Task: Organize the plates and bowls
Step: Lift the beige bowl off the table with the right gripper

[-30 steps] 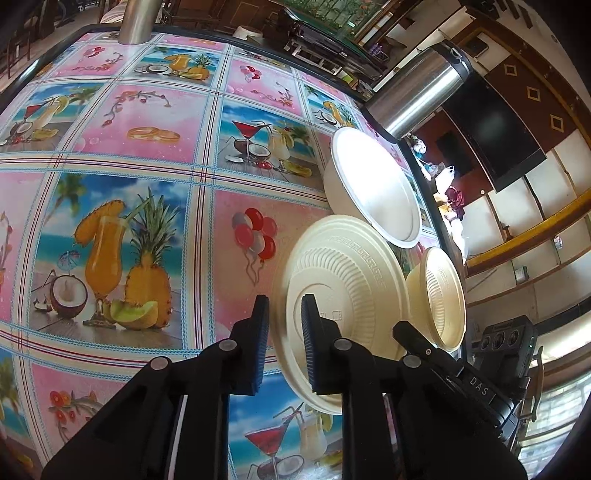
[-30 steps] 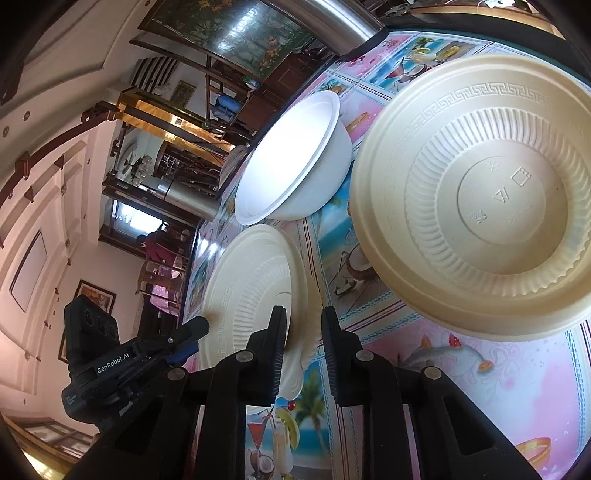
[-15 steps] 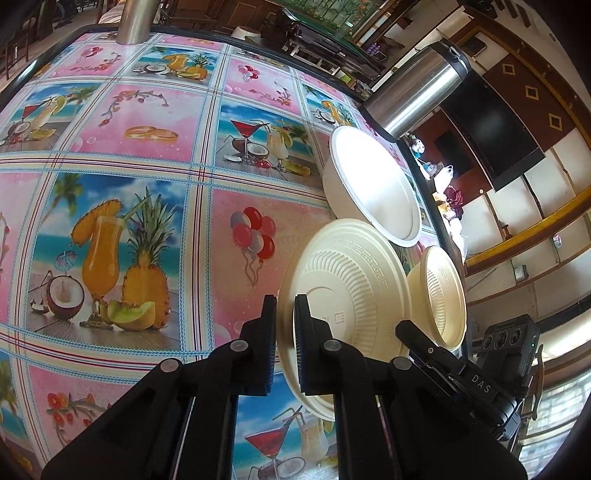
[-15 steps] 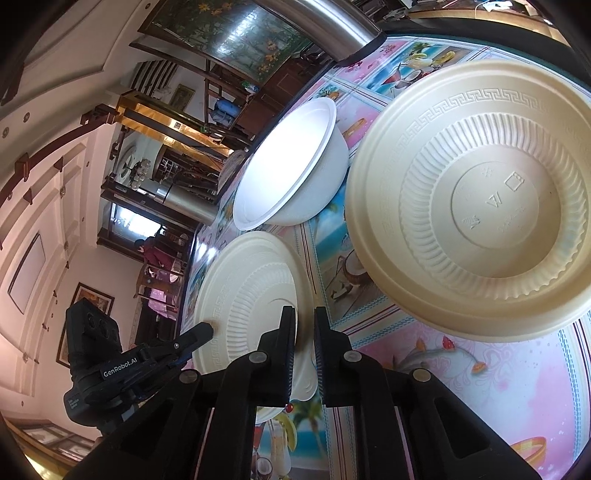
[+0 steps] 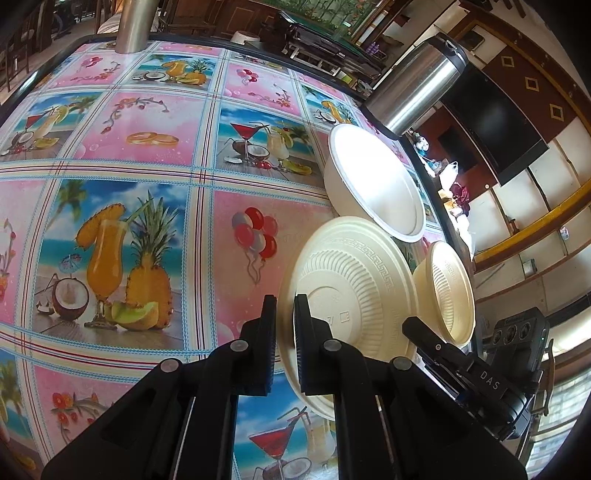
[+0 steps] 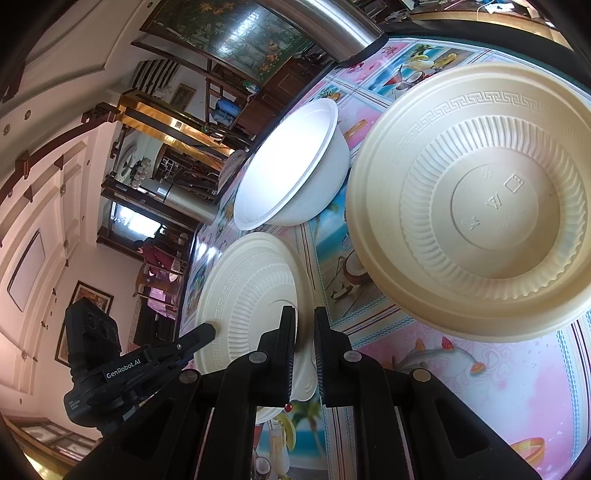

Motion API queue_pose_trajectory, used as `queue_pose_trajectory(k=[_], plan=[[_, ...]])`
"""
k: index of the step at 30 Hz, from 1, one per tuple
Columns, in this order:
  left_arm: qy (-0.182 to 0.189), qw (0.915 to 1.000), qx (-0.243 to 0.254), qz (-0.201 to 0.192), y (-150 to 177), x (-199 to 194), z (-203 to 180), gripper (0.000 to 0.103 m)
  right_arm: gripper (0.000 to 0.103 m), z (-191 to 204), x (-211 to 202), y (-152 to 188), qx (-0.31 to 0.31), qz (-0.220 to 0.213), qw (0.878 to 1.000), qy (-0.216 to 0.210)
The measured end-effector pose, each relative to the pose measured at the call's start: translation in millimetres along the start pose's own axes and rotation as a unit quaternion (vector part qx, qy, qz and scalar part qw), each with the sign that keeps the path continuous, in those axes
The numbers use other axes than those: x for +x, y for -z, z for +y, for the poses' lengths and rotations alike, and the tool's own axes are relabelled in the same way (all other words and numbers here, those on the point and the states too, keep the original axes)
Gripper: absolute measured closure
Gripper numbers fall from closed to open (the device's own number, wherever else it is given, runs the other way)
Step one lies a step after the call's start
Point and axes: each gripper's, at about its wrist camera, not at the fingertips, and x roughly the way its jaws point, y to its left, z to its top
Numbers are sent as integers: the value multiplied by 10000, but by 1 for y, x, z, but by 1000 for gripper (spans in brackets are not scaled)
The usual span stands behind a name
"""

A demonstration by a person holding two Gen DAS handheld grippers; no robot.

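A cream ribbed plate lies on the fruit-print tablecloth, and both grippers grip it from opposite sides. My left gripper is shut on its near-left rim. My right gripper is shut on the plate's other rim; its fingertips show at that edge in the left wrist view. The left gripper's fingertips show on the far rim in the right wrist view. A cream bowl sits just right of the plate. A white bowl stands behind it.
A steel thermos stands beyond the white bowl by the table's right edge. A steel cylinder stands at the far side. The tablecloth stretches bare to the left of the dishes.
Both grippers' jaws have narrowed from a small gap to a pinch on the plate's rim. Neither hand has shifted, and the dishes stay where they were.
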Motion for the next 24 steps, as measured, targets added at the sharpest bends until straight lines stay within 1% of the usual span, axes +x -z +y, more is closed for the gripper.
queue_pose_trajectory(k=[16,24], plan=[[-418,9975,465,-327,11,-9,-15,96,93,2,0,1,-156,-91,9998,123],[-542,9956,556,-532,18,-20,-18,96,93,6,-1,4,-231,-110,9996,118]])
